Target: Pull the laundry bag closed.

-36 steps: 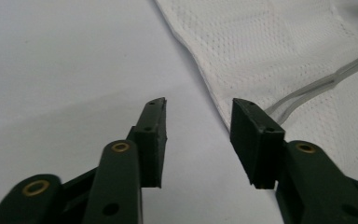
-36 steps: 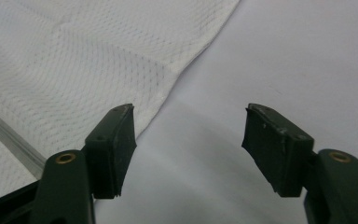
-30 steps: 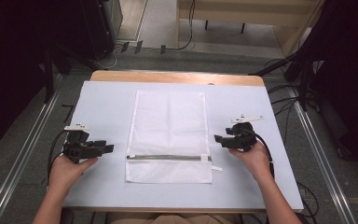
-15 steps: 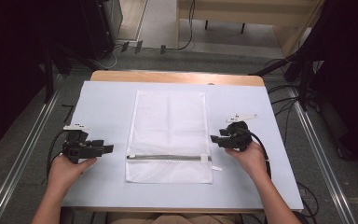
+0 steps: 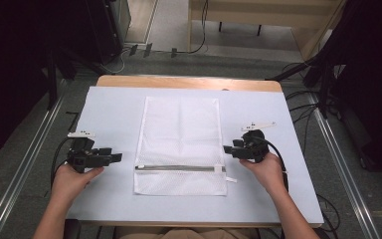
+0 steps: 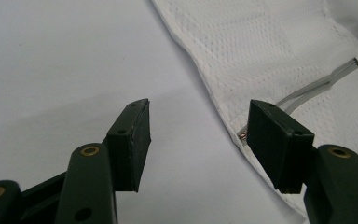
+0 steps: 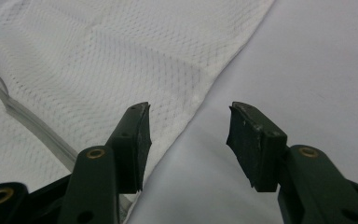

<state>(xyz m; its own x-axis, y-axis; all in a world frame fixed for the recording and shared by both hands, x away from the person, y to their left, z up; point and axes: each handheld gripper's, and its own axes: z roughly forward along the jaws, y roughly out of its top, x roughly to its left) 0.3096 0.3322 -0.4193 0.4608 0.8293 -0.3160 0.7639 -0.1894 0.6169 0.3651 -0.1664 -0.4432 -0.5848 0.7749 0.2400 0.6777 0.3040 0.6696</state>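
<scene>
Left gripper and right gripper point inward toward each other, jaws apart, each hand-held.

No readable text, label, brand, number or sign appears anywhere.

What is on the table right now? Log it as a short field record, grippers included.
surface: pale blue-white table cover over a wooden table top
main item: white mesh laundry bag, lying flat, long side running away from the person
closure: grey zipper across the bag near its near end
left gripper: open, holds nothing, beside the bag's left edge
right gripper: open, holds nothing, at the bag's right edge
</scene>
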